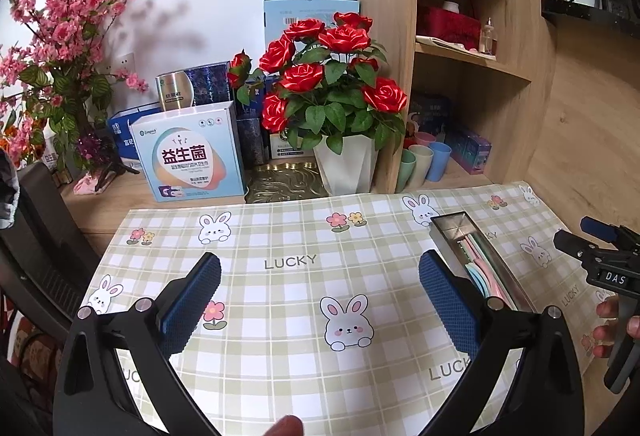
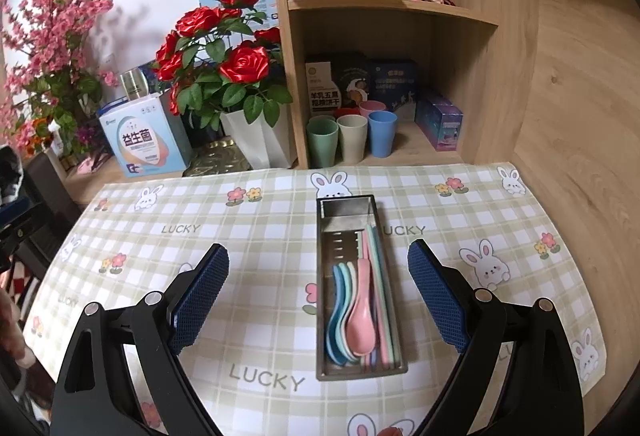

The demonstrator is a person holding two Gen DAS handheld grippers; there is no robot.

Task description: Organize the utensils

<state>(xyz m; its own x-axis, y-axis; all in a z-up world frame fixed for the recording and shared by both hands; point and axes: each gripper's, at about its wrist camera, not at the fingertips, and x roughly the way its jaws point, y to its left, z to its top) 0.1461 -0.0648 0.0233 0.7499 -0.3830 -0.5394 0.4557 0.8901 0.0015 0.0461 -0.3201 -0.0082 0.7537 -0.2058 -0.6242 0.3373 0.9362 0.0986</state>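
A narrow steel utensil tray (image 2: 326,232) lies on the checked bunny mat (image 2: 260,220), lengthwise away from me. Several pastel spoons lie in it, a pink spoon (image 2: 360,320) on top, with pastel chopsticks (image 2: 378,264) along its right side. My right gripper (image 2: 320,292) is open and empty, hovering above the mat with the tray between its fingers. My left gripper (image 1: 320,300) is open and empty over the middle of the mat. The tray (image 1: 458,226) shows just right of its right finger (image 1: 448,308). The right gripper's body (image 1: 600,260) shows at the left wrist view's right edge.
A white pot of red roses (image 2: 256,136) and boxes (image 2: 144,140) stand behind the mat. A wooden shelf unit (image 2: 400,8) at the back right holds pastel cups (image 2: 352,140), boxes, a red basket and a bottle. A wooden wall runs along the right.
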